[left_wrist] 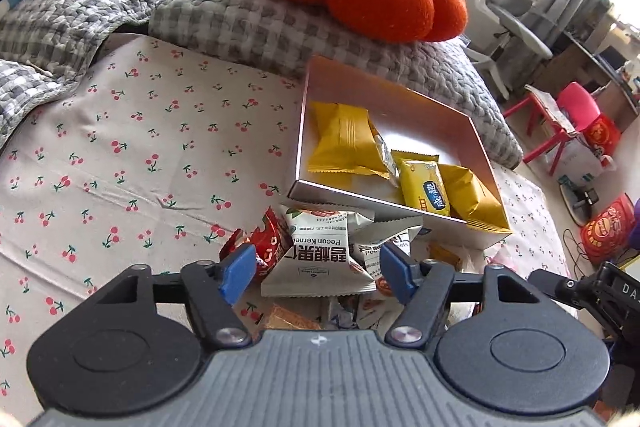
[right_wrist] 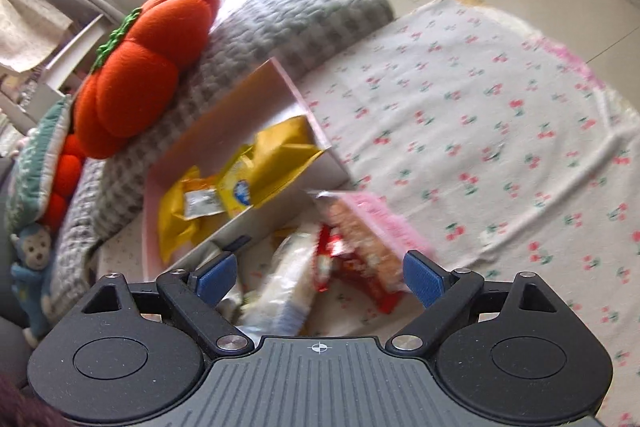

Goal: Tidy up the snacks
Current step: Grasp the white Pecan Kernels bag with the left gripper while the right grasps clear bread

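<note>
1 cherry-print sheet under a grey quilt.

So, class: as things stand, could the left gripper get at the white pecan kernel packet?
Probably yes. The left gripper is open, and the pecan kernel packet lies on top of the pile between its fingers, with nothing covering it.

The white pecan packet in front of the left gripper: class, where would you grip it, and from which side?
Grip the white pecan packet across its puffed middle, coming straight on from the near side. It lies on top of the snack pile, already between the open left gripper fingers, with its crimped ends near and far.
</note>
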Demonstrator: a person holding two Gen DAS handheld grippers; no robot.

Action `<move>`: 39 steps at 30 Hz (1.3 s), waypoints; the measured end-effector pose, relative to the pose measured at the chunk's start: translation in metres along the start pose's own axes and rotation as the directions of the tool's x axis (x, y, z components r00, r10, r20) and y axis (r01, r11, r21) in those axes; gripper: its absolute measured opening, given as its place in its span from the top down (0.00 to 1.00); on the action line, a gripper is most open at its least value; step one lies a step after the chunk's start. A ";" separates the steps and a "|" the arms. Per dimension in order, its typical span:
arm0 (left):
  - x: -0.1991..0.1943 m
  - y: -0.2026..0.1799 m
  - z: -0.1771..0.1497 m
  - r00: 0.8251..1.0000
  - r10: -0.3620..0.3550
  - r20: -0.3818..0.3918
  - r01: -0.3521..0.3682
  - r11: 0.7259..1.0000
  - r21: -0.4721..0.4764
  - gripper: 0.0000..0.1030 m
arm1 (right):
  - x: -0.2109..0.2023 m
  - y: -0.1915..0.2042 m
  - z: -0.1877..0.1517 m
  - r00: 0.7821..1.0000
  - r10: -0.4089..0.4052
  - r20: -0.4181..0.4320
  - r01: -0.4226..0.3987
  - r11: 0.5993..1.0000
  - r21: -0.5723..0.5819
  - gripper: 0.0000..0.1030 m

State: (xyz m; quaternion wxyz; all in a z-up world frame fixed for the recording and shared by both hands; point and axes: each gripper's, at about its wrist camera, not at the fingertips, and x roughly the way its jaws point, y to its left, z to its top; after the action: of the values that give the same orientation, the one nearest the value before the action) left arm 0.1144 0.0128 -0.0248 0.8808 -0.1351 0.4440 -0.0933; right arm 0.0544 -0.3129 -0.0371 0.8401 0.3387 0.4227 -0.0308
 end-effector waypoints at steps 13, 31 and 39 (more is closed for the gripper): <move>0.009 0.000 0.006 0.998 -0.056 -0.003 0.056 0.998 -0.005 0.58 | -0.007 0.011 0.002 0.991 0.110 0.071 -0.111 0.994 0.010 0.13; 0.048 0.004 0.008 0.998 0.029 -0.056 -0.025 0.997 0.071 0.47 | 0.057 0.024 -0.010 0.993 -0.032 -0.113 0.035 0.999 0.031 0.44; 0.048 -0.007 0.005 0.996 0.088 -0.013 -0.085 0.982 0.168 0.63 | 0.065 0.023 -0.010 0.993 -0.050 -0.106 0.055 0.997 0.046 0.54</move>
State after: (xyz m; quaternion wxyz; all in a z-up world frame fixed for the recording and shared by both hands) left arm 0.1462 -0.0066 -0.0565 0.8877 -0.0403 0.4492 -0.0931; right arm 0.0963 -0.2740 -0.0762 0.8072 0.3488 0.4740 -0.0455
